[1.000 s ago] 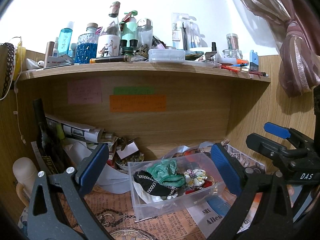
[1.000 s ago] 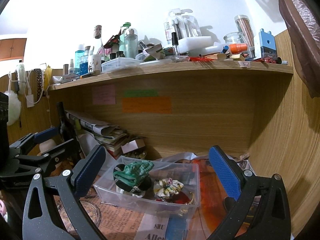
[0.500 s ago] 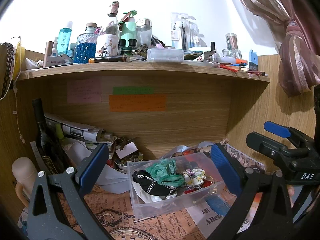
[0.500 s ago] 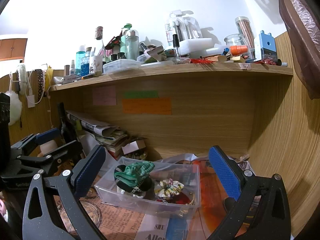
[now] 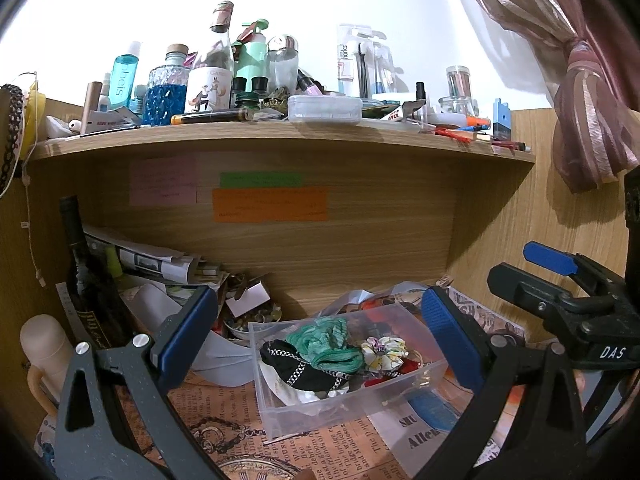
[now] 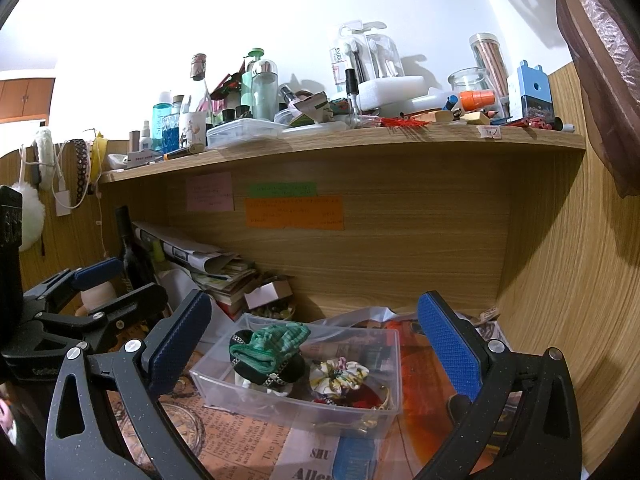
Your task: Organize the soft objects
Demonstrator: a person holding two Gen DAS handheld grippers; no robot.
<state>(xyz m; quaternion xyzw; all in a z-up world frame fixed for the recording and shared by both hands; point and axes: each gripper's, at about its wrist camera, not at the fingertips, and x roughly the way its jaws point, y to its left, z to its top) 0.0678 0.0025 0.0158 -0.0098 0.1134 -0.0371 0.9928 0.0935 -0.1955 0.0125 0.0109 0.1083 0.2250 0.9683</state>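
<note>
A clear plastic box sits on newspaper under the wooden shelf. In it lie a green knitted cloth, a black patterned cloth, a floral scrunchie and something red. My left gripper is open and empty, held in front of the box. My right gripper is open and empty, also in front of the box. Each gripper shows in the other's view: the right one and the left one.
The upper shelf is crowded with bottles and jars. A dark bottle, rolled papers and a small bowl stand at the back left. The wood side wall is on the right. A curtain hangs at the upper right.
Both grippers have drifted very slightly; the box and cloths stay where they were. Both stay open.
</note>
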